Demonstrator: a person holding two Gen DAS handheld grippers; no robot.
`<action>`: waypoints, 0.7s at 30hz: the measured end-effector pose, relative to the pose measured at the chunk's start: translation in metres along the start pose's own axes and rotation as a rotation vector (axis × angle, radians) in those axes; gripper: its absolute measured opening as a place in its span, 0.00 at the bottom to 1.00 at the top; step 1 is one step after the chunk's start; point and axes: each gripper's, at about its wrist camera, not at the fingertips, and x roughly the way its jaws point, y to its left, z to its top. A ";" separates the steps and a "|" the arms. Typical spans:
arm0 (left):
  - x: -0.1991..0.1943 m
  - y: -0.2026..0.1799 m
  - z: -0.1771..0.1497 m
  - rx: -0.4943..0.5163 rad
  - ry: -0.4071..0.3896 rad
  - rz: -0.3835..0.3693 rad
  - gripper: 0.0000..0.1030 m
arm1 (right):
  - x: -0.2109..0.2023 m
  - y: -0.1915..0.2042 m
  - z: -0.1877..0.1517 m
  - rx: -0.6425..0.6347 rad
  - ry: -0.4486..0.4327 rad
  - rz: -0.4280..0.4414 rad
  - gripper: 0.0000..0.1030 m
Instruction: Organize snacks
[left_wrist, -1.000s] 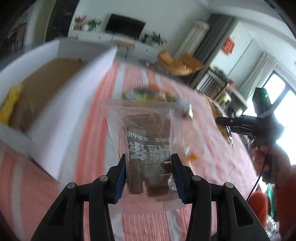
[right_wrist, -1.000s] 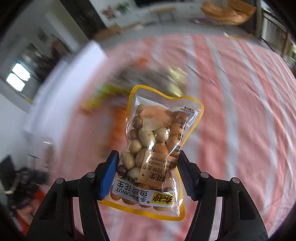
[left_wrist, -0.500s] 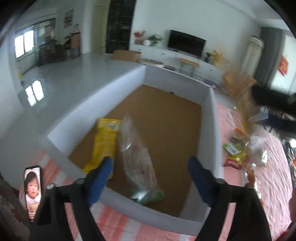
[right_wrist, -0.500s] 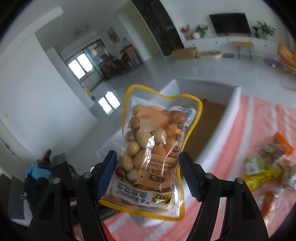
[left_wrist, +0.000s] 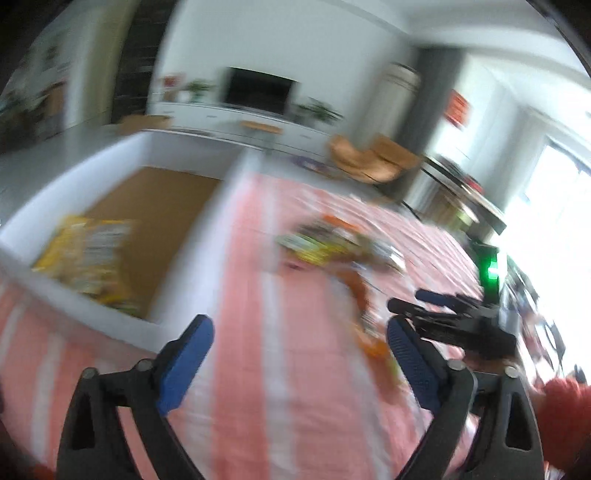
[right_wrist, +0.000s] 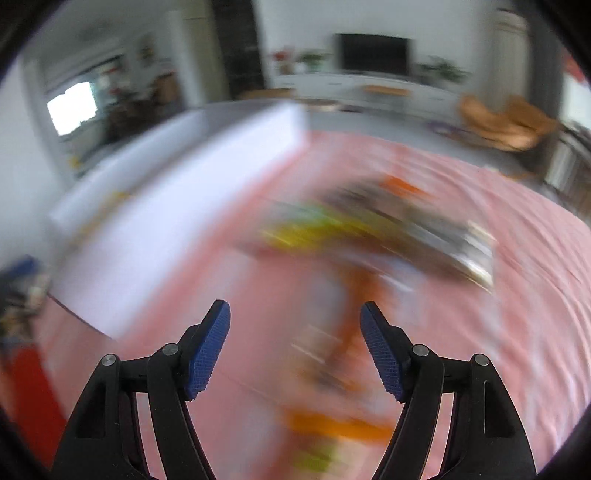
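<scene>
The left gripper (left_wrist: 299, 338) is hanging over the pink striped cloth (left_wrist: 295, 387) on the surface, and its jaws are standing wide apart with nothing between them. Ahead of these jaws and off to the left, a white box (left_wrist: 184, 251) with a brown floor is sitting on the cloth, and yellow snack bags (left_wrist: 88, 254) are lying inside it near its closest wall. Ahead and a bit to the right, a blurry pile of snack packets (left_wrist: 332, 247) is lying on the cloth, well apart from the box. The right gripper (right_wrist: 295, 345) is showing at the right of the left jaws, and in its own view its jaws are also standing apart and holding nothing. Just ahead of the right jaws, the same pile of packets (right_wrist: 373, 229) is looking very smeared, and the white box (right_wrist: 177, 214) is sitting ahead to the left.
</scene>
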 end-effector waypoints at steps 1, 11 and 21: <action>0.014 -0.019 -0.009 0.038 0.028 -0.032 0.96 | -0.004 -0.023 -0.018 0.016 0.011 -0.064 0.74; 0.112 -0.025 -0.067 0.043 0.264 0.126 0.96 | -0.022 -0.124 -0.100 0.176 0.046 -0.237 0.74; 0.128 -0.031 -0.080 0.182 0.251 0.260 1.00 | -0.020 -0.123 -0.117 0.170 0.062 -0.218 0.84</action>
